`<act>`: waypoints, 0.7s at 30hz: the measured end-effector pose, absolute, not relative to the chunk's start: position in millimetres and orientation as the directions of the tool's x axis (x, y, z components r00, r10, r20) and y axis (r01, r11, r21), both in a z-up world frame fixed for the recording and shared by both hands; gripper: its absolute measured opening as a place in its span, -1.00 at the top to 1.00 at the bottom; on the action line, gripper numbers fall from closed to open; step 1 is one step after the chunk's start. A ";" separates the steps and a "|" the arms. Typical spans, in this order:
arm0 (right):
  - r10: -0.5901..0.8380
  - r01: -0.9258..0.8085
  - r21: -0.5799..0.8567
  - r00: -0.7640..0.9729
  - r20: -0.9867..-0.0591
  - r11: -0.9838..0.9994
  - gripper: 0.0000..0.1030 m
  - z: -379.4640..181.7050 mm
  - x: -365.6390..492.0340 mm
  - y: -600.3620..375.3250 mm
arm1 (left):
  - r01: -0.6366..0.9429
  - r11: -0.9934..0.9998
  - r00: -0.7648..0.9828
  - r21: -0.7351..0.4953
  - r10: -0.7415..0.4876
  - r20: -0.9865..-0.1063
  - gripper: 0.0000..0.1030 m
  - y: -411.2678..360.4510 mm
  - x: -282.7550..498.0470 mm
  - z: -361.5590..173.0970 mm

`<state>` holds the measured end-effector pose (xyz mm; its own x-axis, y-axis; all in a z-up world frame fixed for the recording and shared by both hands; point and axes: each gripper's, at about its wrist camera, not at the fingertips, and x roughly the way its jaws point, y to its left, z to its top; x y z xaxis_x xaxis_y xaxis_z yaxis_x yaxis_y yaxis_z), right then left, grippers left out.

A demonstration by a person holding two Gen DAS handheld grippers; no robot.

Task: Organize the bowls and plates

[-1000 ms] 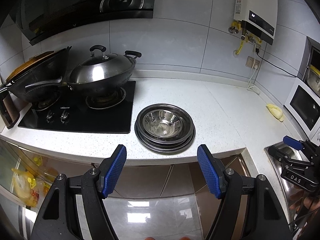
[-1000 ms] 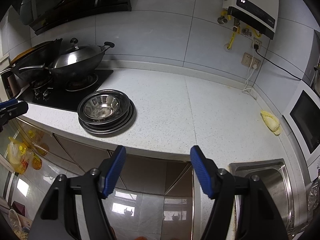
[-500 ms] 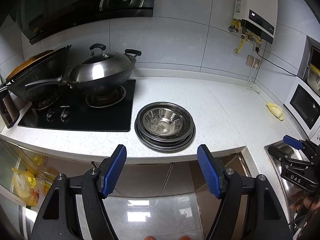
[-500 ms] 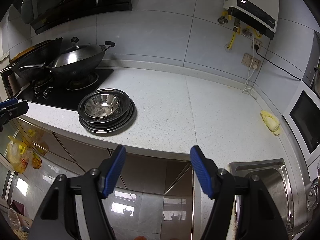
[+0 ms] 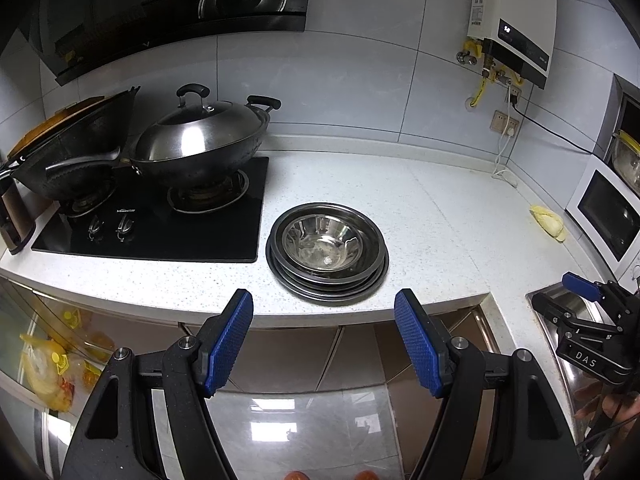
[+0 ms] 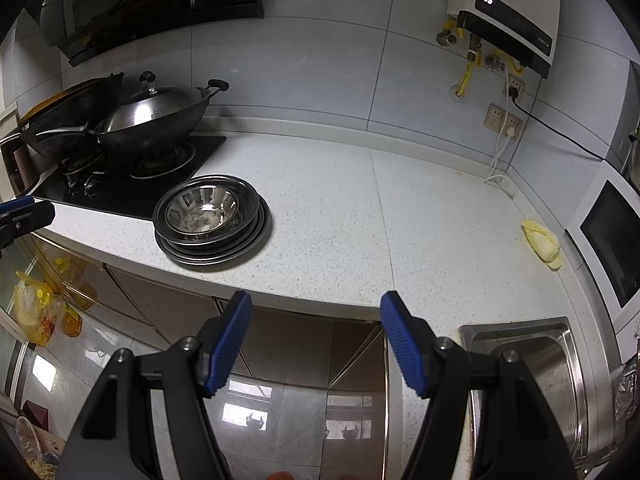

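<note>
A steel bowl (image 5: 325,241) sits nested on a stack of steel plates (image 5: 370,282) near the front edge of the white counter (image 5: 420,208), right of the stove. The bowl (image 6: 202,210) and the plates (image 6: 256,236) also show in the right wrist view. My left gripper (image 5: 324,312) is open and empty, held in front of the counter edge, short of the stack. My right gripper (image 6: 316,316) is open and empty, in front of the counter edge, to the right of the stack. The right gripper shows at the left wrist view's right edge (image 5: 580,284).
A black stove (image 5: 160,220) holds a lidded wok (image 5: 196,140) and a dark pan (image 5: 68,152). A yellow cloth-like lump (image 6: 542,242) lies near the white microwave (image 6: 608,240). A steel sink (image 6: 532,364) is at the right. A water heater (image 6: 508,12) hangs on the tiled wall.
Both views have shifted only slightly; the stack sits a touch higher in the frames. Both grippers stay open and empty.
</note>
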<state>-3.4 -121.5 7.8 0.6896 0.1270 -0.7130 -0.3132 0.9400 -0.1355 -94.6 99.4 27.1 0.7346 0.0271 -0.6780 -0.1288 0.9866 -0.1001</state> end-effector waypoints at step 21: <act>0.128 -0.307 -0.127 0.688 -0.714 0.943 -0.27 4.4 14.1 -123.4 | -0.143 0.985 0.724 -0.095 0.038 -0.689 -0.35 97.8 -86.6 23.7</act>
